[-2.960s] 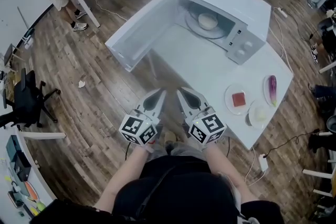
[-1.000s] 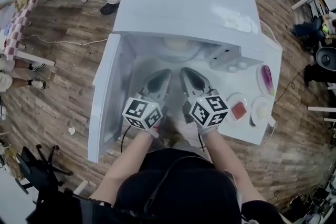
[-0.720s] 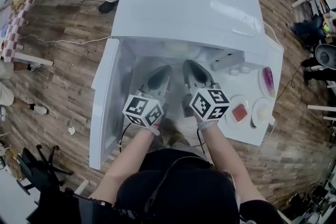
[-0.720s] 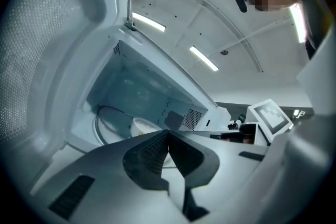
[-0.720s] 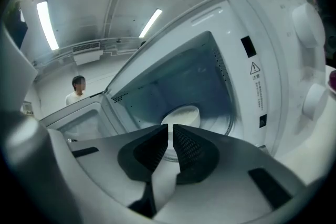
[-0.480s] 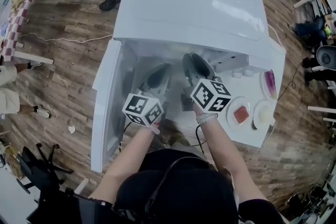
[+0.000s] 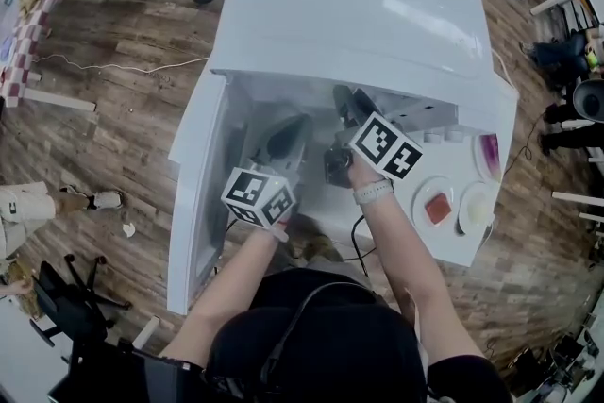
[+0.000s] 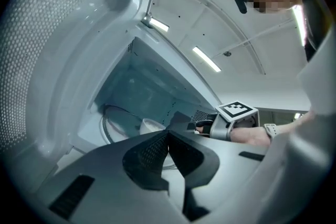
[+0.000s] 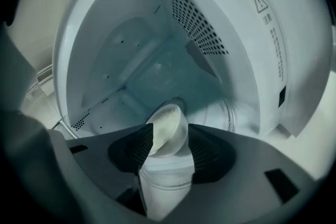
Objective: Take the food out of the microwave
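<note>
Presently: left gripper (image 8: 168, 135), clenched, empty, at microwave (image 7: 349, 14) mouth; bowl of food (image 9: 169, 126) ahead of it, deeper inside. Right gripper (image 9: 169, 139), jaws opening, nearer; bowl straight ahead, framed between its tips, pads apparently not yet touching.

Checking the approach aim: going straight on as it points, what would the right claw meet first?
The small white bowl on the microwave turntable, framed between the right claw's opening jaws; nothing nearer shows, though depth is unclear.

One microwave (image 7: 349, 5) stood there, one bowl of food (image 9: 168, 131) sat inside it, three plates (image 7: 436, 206) lay along the table's (image 7: 429, 238) right edge.
</note>
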A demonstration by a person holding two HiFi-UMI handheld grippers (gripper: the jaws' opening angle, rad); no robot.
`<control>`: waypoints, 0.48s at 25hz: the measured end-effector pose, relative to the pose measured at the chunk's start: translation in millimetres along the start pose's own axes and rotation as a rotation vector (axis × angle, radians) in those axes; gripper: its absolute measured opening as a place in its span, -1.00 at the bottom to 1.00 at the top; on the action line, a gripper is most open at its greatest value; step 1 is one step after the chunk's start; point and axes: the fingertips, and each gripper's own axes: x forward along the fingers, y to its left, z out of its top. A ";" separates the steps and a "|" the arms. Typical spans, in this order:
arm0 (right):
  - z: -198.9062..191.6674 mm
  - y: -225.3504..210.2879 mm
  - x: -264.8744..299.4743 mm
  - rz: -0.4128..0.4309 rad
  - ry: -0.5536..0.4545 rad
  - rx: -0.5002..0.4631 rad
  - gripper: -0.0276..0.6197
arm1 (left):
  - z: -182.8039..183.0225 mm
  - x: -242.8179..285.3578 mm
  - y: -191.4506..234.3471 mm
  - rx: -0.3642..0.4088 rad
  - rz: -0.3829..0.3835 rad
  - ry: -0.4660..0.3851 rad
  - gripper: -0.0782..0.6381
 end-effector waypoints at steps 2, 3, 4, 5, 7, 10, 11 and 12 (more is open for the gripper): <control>-1.1 -1.8 3.6 -0.009 0.012 0.019 -0.28 | 0.0 -0.5 1.7 -0.002 -0.001 0.001 -0.75; -2.0 -2.4 4.8 -0.014 0.017 0.021 -0.28 | -0.1 -0.9 2.6 -0.003 -0.002 0.002 -0.75; -3.1 -2.8 5.7 -0.019 0.021 0.021 -0.28 | -0.2 -1.4 3.4 -0.003 -0.004 0.003 -0.75; -4.4 -3.2 6.7 -0.023 0.025 0.023 -0.28 | -0.3 -1.9 4.2 -0.003 -0.005 0.005 -0.75; -6.5 -4.3 8.7 -0.027 0.032 0.038 -0.28 | -0.2 -2.5 5.8 -0.003 -0.007 0.008 -0.75; -8.2 -6.2 11.0 -0.034 0.041 0.080 -0.28 | -0.1 -3.0 6.6 -0.003 -0.011 0.011 -0.75; -8.4 -6.7 11.3 -0.037 0.045 0.092 -0.28 | -0.1 -3.1 6.2 -0.004 -0.014 0.013 -0.75; -8.4 -6.9 11.6 -0.039 0.048 0.105 -0.28 | 0.0 -3.2 5.8 -0.005 -0.017 0.014 -0.75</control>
